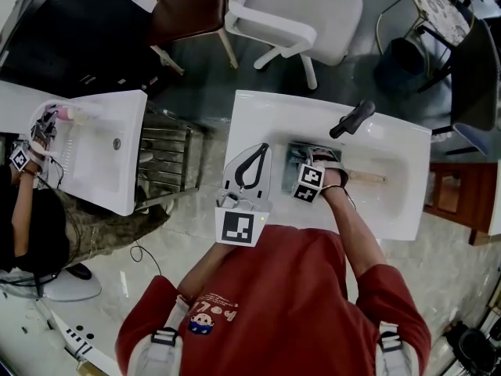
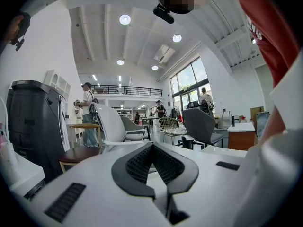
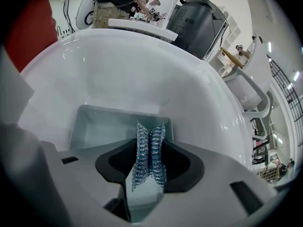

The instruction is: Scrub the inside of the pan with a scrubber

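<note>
A: Whereabouts of the pan (image 3: pixel 102 124)?

B: Down in the white sink (image 1: pixel 258 112), toward the left end of the basin. Pale grey, square-cornered, open side up. Wooden handle (image 1: pixel 368 178) lying along the basin floor toward the right end, below the black faucet (image 1: pixel 352 119) on the far rim.

A: And relative to the right gripper (image 3: pixel 149 141)?

B: Directly beneath and ahead of it. Lowered into the basin over the pan, jaws aimed at the pan's inside.

A: Holding anything?

B: Pinching a silvery wire scrubber (image 3: pixel 147 162), squeezed upright between both pads, with mesh bulging out above and below the grip.

A: Touching the pan?

B: Impossible to say. Seen in front of the pan's floor in the right gripper view, and hidden under the marker cube in the head view.

A: Left gripper (image 2: pixel 151 145)?

B: Pressed together at the tips, with nothing between the pads. Over the sink's left rim, near the front-left corner, just beside the pan but outside it, and pointing toward the far edge.

A: Around the sink?

B: A white chair (image 1: pixel 305 14) beyond the far edge. A second white sink (image 1: pixel 102 155) well off to the left, with another person's hand (image 1: pixel 35 143) at its left end.
</note>
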